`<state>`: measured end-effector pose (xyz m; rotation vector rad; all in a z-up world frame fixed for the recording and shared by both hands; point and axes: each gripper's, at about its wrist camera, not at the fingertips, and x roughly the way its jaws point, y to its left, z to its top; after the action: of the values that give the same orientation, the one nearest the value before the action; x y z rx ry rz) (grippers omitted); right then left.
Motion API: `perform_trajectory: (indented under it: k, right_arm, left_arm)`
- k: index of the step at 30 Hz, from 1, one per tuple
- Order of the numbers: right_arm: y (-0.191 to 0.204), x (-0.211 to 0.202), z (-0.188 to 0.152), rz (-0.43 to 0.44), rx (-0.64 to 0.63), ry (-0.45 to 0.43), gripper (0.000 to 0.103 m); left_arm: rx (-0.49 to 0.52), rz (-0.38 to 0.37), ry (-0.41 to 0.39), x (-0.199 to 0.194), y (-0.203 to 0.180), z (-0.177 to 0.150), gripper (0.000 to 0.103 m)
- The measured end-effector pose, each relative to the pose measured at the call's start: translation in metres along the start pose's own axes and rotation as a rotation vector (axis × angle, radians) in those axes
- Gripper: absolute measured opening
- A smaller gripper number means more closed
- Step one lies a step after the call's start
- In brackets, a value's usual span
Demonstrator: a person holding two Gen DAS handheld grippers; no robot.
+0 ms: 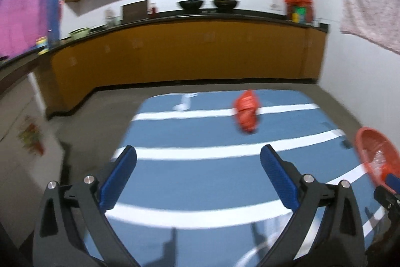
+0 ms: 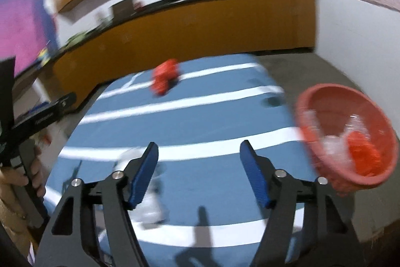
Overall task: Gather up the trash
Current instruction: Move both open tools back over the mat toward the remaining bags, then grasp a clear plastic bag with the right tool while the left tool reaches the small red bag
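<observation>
While the left claw [image 1: 198, 159] hangs spread wide and empty over the blue striped mat [image 1: 190, 172], a crumpled red bag [image 1: 247, 114] lies far ahead and the red basket [image 1: 375, 154] sits at right. From the right wrist, the right claw [image 2: 198, 157] gapes empty; clear plastic [image 2: 147, 182] lies beneath its left finger, with more trash inside the basket [image 2: 325, 96].

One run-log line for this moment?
left gripper: open, empty | right gripper: open, empty | red crumpled bag: on blue mat | red basket: holds trash
</observation>
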<state>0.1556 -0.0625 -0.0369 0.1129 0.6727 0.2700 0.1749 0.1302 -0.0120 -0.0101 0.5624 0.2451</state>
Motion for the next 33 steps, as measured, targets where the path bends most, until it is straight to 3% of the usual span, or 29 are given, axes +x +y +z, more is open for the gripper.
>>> perform_trajectory:
  k: [3, 8, 13, 14, 15, 20, 33]
  right_arm:
    - [0.035, 0.012, -0.008, 0.040, -0.068, 0.033, 0.066]
    - [0.067, 0.038, -0.016, 0.042, -0.117, 0.092, 0.066]
    - [0.077, 0.054, -0.027, 0.009, -0.145, 0.142, 0.066]
    - [0.079, 0.056, -0.029, 0.000, -0.156, 0.148, 0.062]
    - [0.080, 0.059, -0.031, -0.004, -0.166, 0.157, 0.054]
    - [0.076, 0.062, -0.032, -0.035, -0.174, 0.157, 0.045]
    - [-0.004, 0.045, -0.001, -0.207, 0.004, 0.076, 0.042]
  left_arm:
    - [-0.029, 0.065, 0.009, -0.007, 0.041, -0.012, 0.097]
    - [-0.089, 0.106, 0.028, -0.014, 0.090, -0.027, 0.097]
    - [-0.115, 0.115, 0.047, -0.017, 0.111, -0.037, 0.098]
    - [-0.121, 0.113, 0.050, -0.016, 0.113, -0.038, 0.098]
    - [-0.127, 0.111, 0.052, -0.016, 0.113, -0.039, 0.098]
    - [-0.139, 0.085, 0.058, -0.010, 0.106, -0.036, 0.098]
    - [-0.035, -0.042, 0.067, 0.026, 0.034, -0.015, 0.099]
